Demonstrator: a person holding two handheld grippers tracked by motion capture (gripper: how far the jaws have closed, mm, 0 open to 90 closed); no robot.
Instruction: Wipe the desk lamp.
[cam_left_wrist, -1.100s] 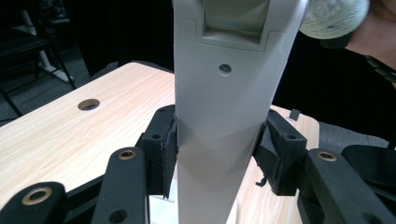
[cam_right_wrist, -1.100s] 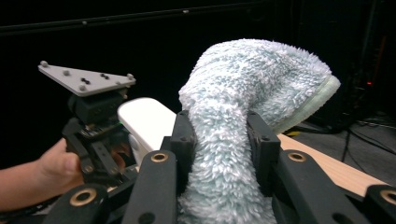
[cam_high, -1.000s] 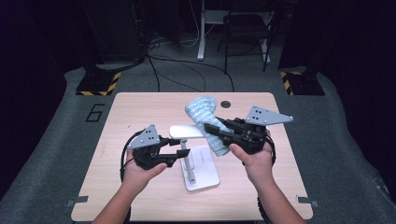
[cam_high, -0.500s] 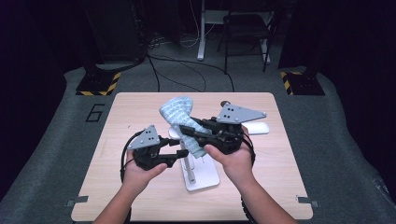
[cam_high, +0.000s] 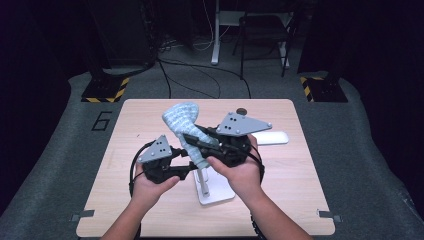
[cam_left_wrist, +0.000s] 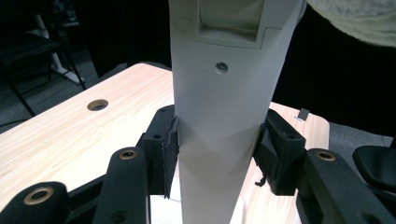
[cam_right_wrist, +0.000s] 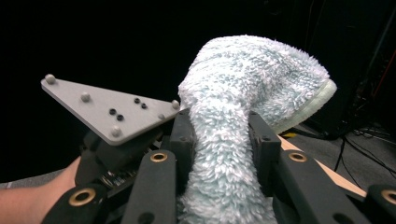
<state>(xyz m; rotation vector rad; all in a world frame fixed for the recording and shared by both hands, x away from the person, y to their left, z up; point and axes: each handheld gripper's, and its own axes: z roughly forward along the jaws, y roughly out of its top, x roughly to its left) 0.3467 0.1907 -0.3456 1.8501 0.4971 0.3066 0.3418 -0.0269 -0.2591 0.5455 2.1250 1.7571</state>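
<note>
Overhead, pale wooden table (cam_high: 295, 165), dark room

Overhead light falls evenly on the worktop (cam_high: 300, 200); surroundings sit in near darkness. Shadows are soft and short. High view is slightly soft. Both gripper views are sharp nearby, with backgrounds black and edges mildly bowed

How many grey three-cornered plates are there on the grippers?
2: one on the left gripper, near table middle; one on the right gripper, beside the fluffy cloth.
</note>
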